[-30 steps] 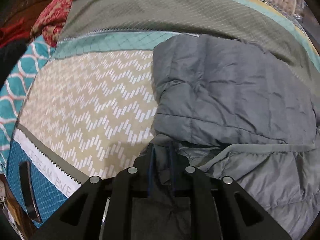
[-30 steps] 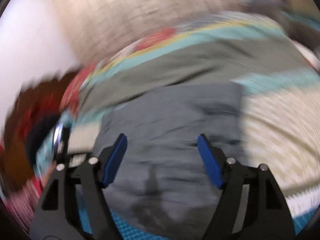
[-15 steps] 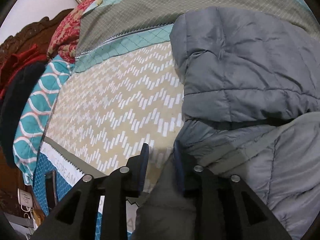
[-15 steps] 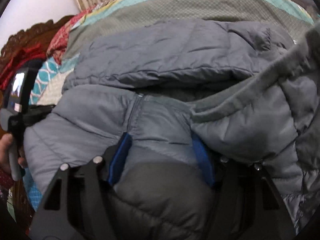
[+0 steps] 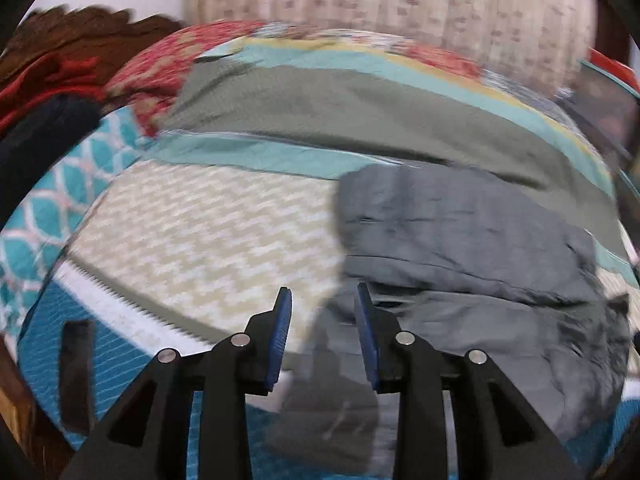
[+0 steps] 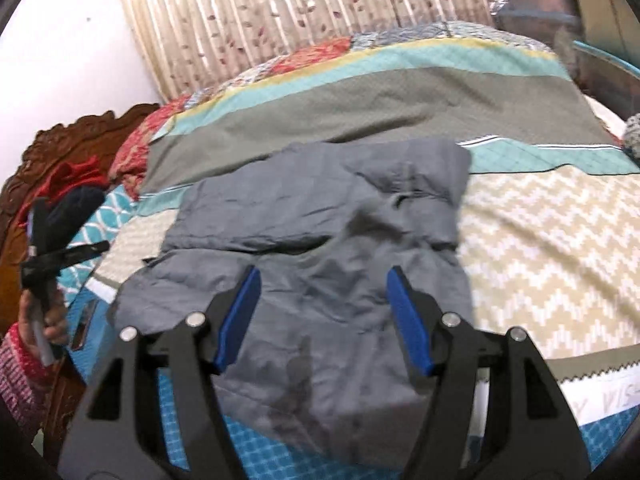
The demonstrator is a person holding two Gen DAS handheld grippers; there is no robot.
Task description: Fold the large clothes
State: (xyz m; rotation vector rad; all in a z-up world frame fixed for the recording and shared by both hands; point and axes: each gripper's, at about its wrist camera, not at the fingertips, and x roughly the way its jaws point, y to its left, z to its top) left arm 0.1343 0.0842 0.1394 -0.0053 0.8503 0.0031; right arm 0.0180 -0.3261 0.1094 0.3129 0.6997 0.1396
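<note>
A grey puffer jacket (image 6: pixel 320 248) lies folded on the bed, its near edge reaching the bed's front. In the left wrist view the jacket (image 5: pixel 460 248) fills the right half. My left gripper (image 5: pixel 323 300) is open and empty, raised above the jacket's left edge. My right gripper (image 6: pixel 322 280) is open wide and empty, raised above the jacket's near part. The left gripper also shows in the right wrist view (image 6: pixel 60 258), held in a hand at the far left.
The bed has a patchwork quilt (image 6: pixel 552 232) with beige chevron, teal and olive bands. A carved wooden headboard (image 6: pixel 80 136) with red and dark cloths stands at the left. A patterned curtain (image 6: pixel 300 8) hangs behind. A dark slot-shaped object (image 5: pixel 74 368) lies at the bed's front left.
Both grippers have let go of the jacket, opened and pulled back and up. The jacket's near part now lies flat on the bed.
</note>
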